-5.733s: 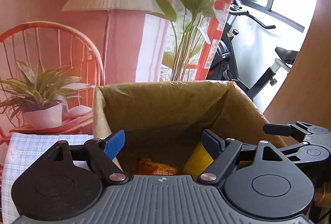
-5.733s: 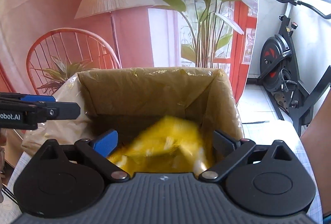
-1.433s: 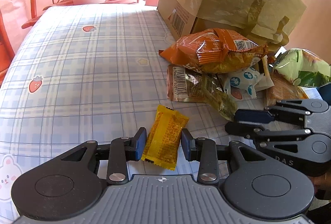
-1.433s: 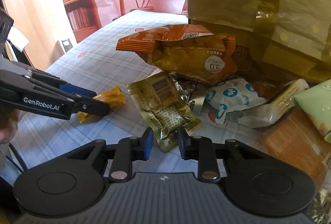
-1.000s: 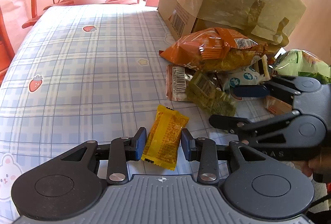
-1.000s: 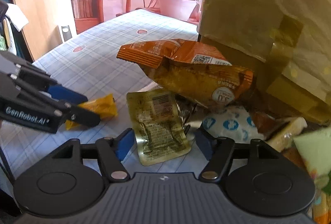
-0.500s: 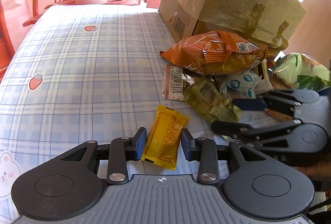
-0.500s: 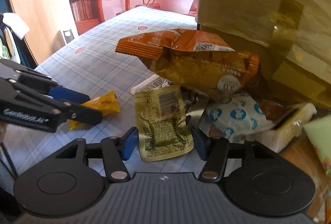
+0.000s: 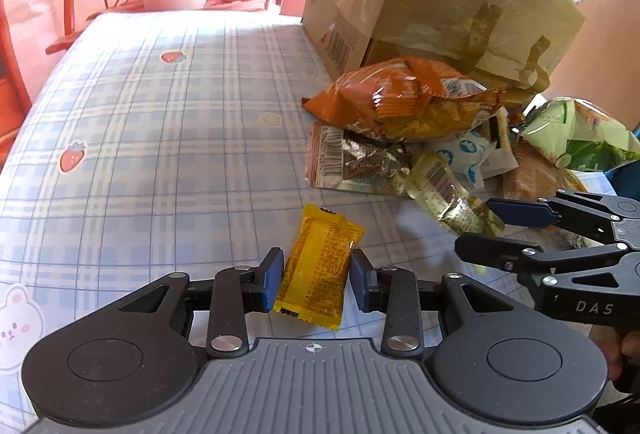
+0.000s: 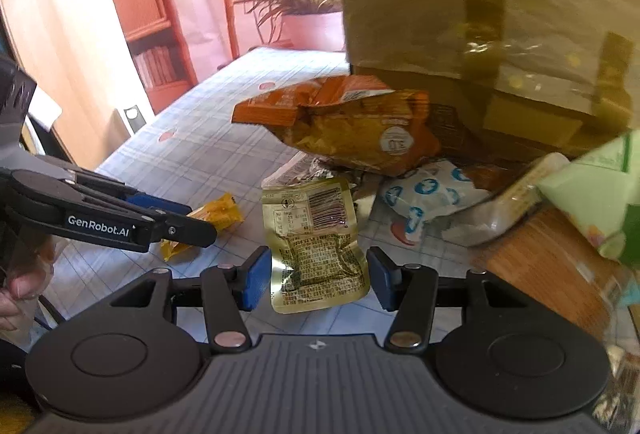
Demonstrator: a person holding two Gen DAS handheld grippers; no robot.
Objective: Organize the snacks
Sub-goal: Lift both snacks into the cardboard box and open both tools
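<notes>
From the left wrist, the left gripper [image 9: 316, 276] is clenched on the yellow packet [image 9: 319, 266], pads at its long edges; it looks light, crinkly and slick, best pinched mid-body, and lies on the checked tablecloth [image 9: 160, 137] at six o'clock of the orange bag [image 9: 400, 97]. From the right wrist, the right gripper [image 10: 318, 278] grasps the olive vacuum pouch [image 10: 316, 242], flat, soft and slippery, glossy with a barcode, hanging at six o'clock below the cardboard box [image 10: 480, 5].
</notes>
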